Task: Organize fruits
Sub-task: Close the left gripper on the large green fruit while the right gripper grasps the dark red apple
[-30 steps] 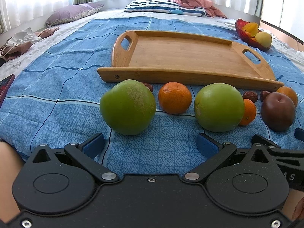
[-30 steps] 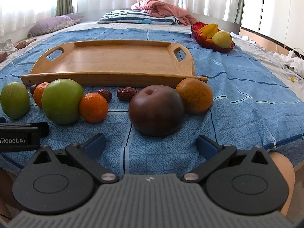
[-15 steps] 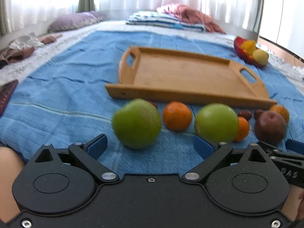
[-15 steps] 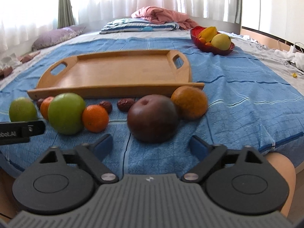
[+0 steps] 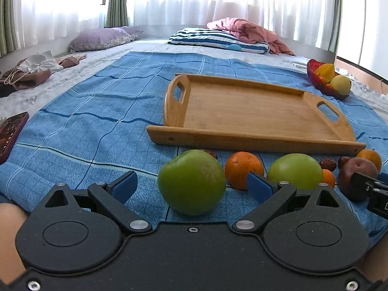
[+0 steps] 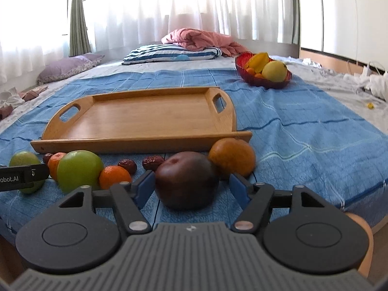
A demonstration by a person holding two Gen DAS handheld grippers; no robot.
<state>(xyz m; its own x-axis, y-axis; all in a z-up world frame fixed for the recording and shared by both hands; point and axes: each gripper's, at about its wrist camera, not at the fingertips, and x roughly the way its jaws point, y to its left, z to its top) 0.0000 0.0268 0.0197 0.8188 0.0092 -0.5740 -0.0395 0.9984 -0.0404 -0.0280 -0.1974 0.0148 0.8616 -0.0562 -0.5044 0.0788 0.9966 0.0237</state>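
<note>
Fruits: left gripper spread around green apple; right gripper closing around dark plum.

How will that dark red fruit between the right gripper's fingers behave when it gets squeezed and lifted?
The dark red fruit looks round and glossy, so it may slip or roll on the blue blanket. The closing right gripper should probably grip its widest part.

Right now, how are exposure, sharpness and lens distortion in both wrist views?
Left wrist view: curtains blown out white, green apple sharp, bed edges bowed by the fisheye. Right wrist view: same window glare, dark plum and wooden tray crisp, no motion blur, corners curved.
</note>
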